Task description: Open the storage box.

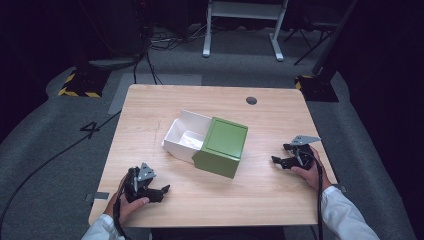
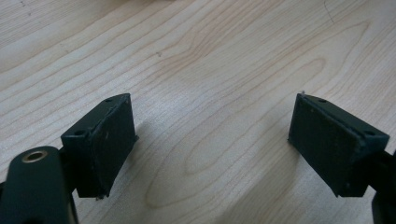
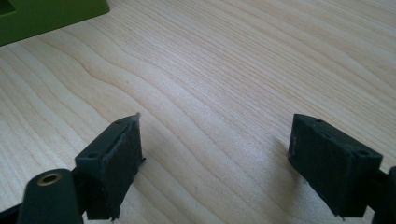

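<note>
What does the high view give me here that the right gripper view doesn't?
High view alone: the white box lying open, with the green lid leaning partly over its right side, the left tool near the table's front left, the person's hands and white sleeves, and the grey floor with cables beyond the table.

Right gripper view alone: a close look at its own two black pads, standing wide apart with bare wood between them.

Both: the wooden table, the right tool, open and holding nothing, and part of the green lid.

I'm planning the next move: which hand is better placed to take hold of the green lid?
Probably right: the right gripper lies nearer the green lid, open and pointing at it.
</note>
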A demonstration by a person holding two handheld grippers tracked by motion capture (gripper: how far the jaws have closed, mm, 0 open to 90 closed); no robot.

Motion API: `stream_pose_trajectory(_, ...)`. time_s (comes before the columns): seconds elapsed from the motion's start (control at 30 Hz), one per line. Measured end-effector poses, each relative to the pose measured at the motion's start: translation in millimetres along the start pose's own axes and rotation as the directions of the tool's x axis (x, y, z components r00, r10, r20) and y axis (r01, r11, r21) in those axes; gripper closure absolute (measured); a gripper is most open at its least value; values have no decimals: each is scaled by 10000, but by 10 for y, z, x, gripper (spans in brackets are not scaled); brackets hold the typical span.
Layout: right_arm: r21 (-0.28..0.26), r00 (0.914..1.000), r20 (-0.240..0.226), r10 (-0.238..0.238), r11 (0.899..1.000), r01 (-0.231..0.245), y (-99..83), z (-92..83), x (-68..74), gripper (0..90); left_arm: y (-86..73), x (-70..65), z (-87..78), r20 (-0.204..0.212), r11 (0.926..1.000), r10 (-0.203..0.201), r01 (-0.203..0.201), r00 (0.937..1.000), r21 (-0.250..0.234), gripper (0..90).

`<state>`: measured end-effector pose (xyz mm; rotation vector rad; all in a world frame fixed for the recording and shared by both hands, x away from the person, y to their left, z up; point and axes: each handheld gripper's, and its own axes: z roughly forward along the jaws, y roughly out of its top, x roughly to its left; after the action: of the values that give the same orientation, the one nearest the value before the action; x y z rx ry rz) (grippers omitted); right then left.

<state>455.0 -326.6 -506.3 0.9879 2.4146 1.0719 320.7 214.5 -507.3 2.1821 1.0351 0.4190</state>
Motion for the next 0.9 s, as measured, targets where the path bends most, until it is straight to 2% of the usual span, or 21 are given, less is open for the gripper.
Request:
stream_pose_trajectory(0.43, -2, 10000, 24, 8, 10000, -8, 2, 3, 3, 171, 20, 37, 22, 269, 9999, 155, -155, 9995, 34, 127)
stream_pose_trajectory(0.9, 6, 10000, 2, 2, 10000, -2, -1, -1, 6, 171, 40, 71, 41, 326, 9993, 348, -352, 9989, 109, 101)
